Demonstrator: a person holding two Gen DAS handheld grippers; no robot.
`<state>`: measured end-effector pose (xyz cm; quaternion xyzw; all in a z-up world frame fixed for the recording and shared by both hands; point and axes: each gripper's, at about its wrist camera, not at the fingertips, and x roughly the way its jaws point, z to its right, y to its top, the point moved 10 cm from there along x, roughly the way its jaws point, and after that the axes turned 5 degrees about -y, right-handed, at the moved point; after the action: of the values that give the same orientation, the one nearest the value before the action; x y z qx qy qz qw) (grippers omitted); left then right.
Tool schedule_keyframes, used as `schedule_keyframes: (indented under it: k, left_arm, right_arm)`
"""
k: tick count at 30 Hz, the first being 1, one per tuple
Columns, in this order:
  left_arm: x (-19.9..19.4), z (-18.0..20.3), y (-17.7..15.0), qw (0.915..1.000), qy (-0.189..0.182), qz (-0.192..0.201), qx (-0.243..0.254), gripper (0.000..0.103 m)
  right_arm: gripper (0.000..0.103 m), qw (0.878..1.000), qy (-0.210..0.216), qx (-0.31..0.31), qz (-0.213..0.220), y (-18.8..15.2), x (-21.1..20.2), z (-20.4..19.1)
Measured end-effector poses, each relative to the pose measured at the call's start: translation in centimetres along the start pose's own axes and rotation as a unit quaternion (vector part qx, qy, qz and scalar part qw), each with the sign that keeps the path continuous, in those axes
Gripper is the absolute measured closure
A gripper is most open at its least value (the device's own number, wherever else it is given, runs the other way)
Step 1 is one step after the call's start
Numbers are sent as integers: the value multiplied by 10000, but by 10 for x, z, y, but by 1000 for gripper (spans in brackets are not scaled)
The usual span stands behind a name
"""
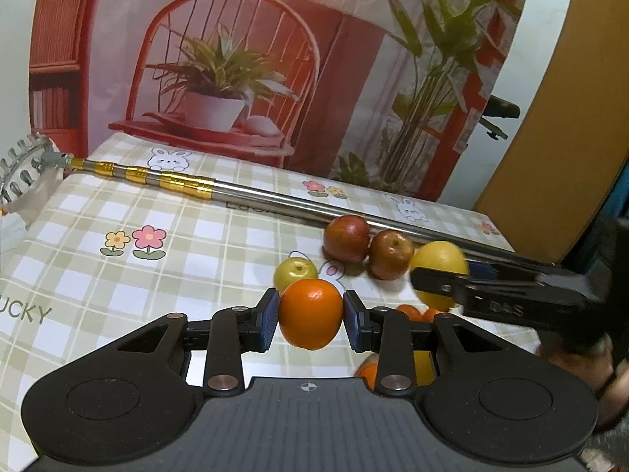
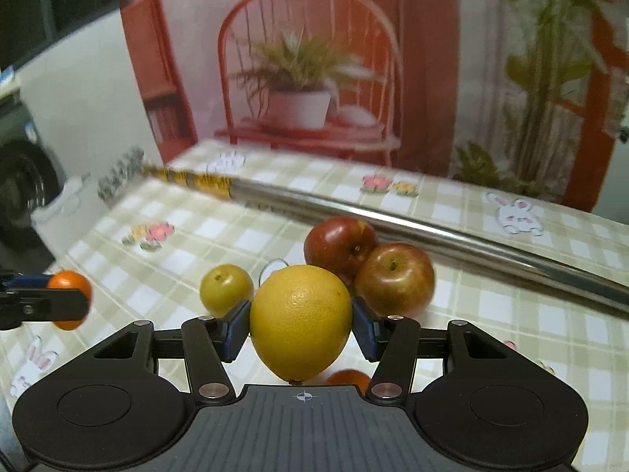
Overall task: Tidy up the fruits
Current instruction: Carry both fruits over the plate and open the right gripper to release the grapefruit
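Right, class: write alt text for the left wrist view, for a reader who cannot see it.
The left gripper clamps an orange above a checked tablecloth. Behind it sit a yellow-green apple and two red apples, before a long metal pole; at right, the right gripper holds a yellow citrus fruit.

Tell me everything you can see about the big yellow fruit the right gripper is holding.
The yellow citrus fruit is large and egg-shaped, tapering to a small nub at its lower end, with dimpled, matte yellow skin that looks unblemished. The right gripper clamps it at its widest part, blue pads pressing both sides. It appears lifted above the checked tablecloth, in front of two red apples. The left wrist view shows it partly hidden behind a gripper finger.
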<state>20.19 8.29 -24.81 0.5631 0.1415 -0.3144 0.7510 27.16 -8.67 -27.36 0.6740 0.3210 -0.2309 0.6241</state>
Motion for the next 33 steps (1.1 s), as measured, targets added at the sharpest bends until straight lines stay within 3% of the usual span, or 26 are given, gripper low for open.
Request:
schedule_keyframes:
  k: [6, 13, 20, 33]
  left_arm:
    - [-8, 28, -8, 9998, -58, -39, 176, 66]
    - [-21, 59, -24, 9992, -176, -93, 352, 66]
    - [-13, 83, -58, 9974, -291, -356, 559, 66]
    - [16, 63, -89, 9956, -216, -838, 350, 66]
  right_arm:
    - [52, 9957, -104, 158, 901, -13, -64, 6]
    - [52, 9825, -349, 980, 1546, -49, -123, 34]
    - [52, 9813, -498, 1333, 1300, -97, -137, 50]
    - [52, 9885, -502, 1260, 674, -146, -113, 43]
